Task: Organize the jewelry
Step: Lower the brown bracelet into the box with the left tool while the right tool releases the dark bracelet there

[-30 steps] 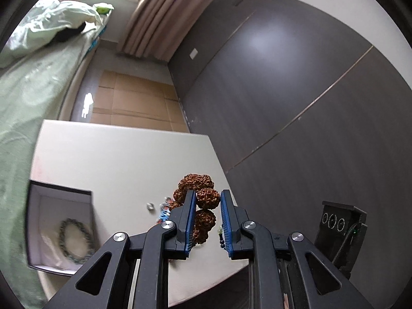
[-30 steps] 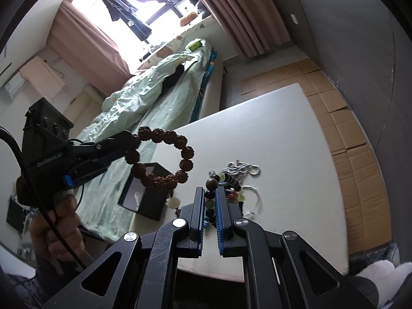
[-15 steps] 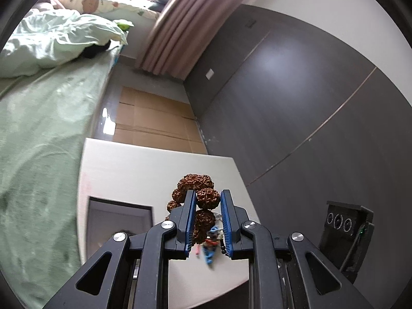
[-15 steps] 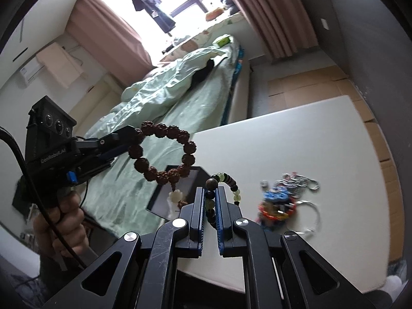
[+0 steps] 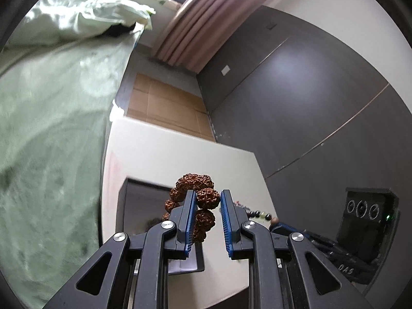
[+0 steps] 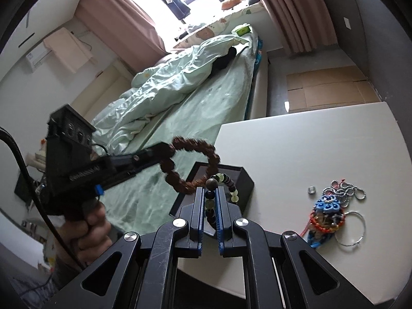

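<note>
Table (image 6: 322,141): white, beneath both claws. Box (image 6: 244,180): black, just ahead of right claw (image 6: 209,200). Left claw (image 5: 206,203): narrowly open around brown seed bracelet (image 5: 195,180), hanging above box. Right claw: clamped on dark-and-green bead bracelet (image 6: 226,180). Jewelry pile (image 6: 332,211): to its right.

I've swung my left gripper (image 5: 206,200) and its brown bracelet (image 5: 195,195) leftward, over the box (image 5: 144,200), which was off to the left before. My right gripper (image 6: 209,200) followed, leaving the jewelry pile (image 6: 332,213) further right
</note>
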